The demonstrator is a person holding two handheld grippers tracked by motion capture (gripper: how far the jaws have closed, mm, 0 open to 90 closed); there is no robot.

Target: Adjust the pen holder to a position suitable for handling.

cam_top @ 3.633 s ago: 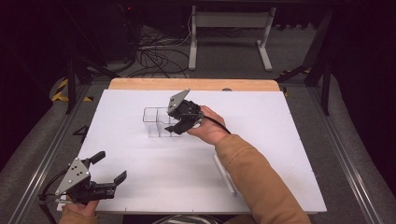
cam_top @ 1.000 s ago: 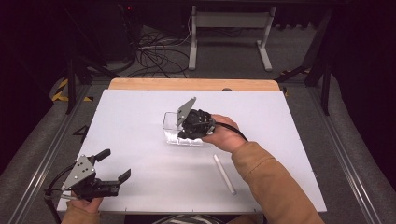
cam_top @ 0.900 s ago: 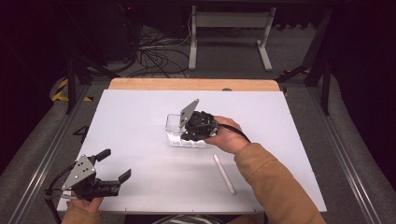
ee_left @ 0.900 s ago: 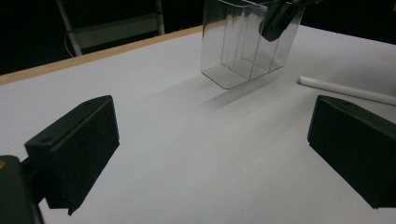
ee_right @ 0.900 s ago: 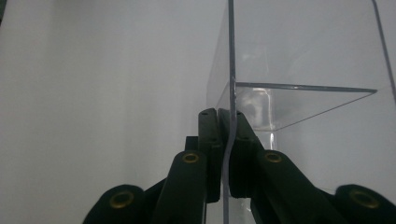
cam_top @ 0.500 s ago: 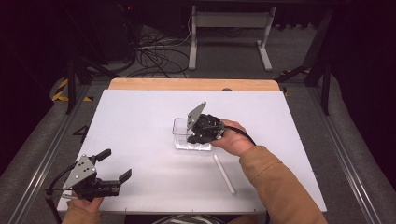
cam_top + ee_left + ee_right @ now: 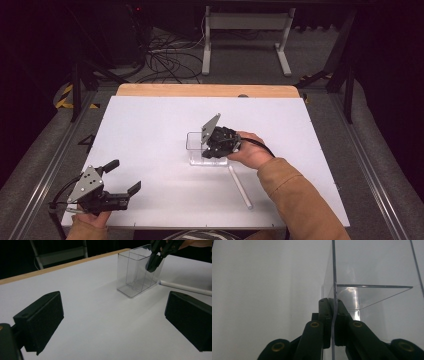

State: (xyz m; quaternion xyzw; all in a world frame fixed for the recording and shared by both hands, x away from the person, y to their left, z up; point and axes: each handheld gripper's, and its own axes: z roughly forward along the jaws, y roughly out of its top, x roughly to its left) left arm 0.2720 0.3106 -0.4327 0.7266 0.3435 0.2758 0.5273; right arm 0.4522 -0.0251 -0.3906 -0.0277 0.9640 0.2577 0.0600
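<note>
High view: right gripper (image 7: 216, 148) sits mid-table, clamped on the near-right wall of the clear box (image 7: 196, 145). Box stands upright on the white table (image 7: 150, 125), a bit right of centre. A white rod (image 7: 240, 186) lies just beside it, toward the person's side, w/ no contact I can make out. Left gripper (image 7: 122, 189) rests at the near-left corner, well apart from the box, jaws spread wide & empty.

Left gripper view: both jaws stand far apart w/ bare table between them. Box (image 7: 136, 270) shows its inner dividers; right gripper (image 7: 153, 261) pinches its top rim at the far corner. Rod (image 7: 185, 287) lies behind the box's base, very near it.

Right gripper view: jaws closed flat on a thin clear wall (image 7: 333, 290), one pad on each side, wall running straight up between them.

Step in hand looks like dragging or re-siting the box. To do it well: keep the pinch square to the wall so it doesn't twist, move slow & low so the base stays flat, steer clear of the rod. Thin plastic, so firm grip but no more squeeze than needed; a tilt could tip the box.
</note>
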